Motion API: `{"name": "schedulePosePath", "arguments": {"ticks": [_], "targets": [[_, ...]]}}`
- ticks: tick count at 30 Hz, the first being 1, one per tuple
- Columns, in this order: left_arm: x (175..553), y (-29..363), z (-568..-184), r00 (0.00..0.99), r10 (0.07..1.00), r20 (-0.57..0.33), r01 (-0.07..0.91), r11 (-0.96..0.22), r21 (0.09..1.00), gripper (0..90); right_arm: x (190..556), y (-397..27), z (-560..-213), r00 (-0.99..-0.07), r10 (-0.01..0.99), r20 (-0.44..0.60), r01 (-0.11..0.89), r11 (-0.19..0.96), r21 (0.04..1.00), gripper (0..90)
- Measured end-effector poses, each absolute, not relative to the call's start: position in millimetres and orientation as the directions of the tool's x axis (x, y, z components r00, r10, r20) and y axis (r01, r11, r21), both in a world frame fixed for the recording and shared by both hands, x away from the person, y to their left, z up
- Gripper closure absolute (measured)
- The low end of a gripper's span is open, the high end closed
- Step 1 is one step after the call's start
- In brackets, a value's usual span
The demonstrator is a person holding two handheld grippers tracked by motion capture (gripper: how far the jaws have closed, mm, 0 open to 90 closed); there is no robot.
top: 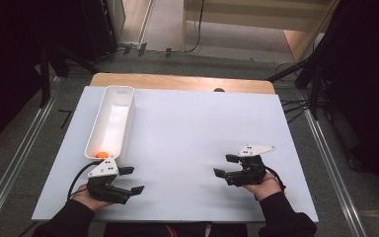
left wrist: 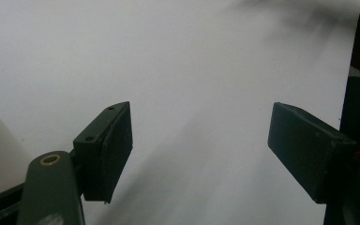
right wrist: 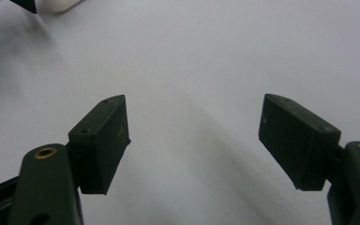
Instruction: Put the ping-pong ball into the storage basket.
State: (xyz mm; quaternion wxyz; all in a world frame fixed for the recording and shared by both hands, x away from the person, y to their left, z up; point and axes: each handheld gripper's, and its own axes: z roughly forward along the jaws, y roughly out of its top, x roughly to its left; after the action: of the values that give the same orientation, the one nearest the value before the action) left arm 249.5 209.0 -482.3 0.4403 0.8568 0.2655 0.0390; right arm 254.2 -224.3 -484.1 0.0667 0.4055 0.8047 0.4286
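Resting low over the near left part of the white tabletop board [top: 187, 133], the left gripper [top: 131, 180] had its two black jaws spread wide with nothing between them; its own view showed bare white surface between the pads [left wrist: 115, 150]. Just beyond it stood a long white plastic bin [top: 109, 123], running from near to far, and a small orange ball [top: 101, 154] lay inside at the bin's near end. Well apart, on the near right, the right gripper [top: 225, 165] pointed left toward the other, its jaws also wide apart and empty above the board [right wrist: 192, 117].
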Motion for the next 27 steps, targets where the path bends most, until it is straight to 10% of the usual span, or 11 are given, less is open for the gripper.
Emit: {"name": "schedulePosePath", "arguments": {"ticks": [27], "targets": [[250.7,209.1,-483.3,0.854,0.494,-0.162,0.421,-0.475,0.772,22.8,233.4,-255.1,-495.3,-0.595,0.767,0.238,0.617,0.246,0.747,23.5]]}}
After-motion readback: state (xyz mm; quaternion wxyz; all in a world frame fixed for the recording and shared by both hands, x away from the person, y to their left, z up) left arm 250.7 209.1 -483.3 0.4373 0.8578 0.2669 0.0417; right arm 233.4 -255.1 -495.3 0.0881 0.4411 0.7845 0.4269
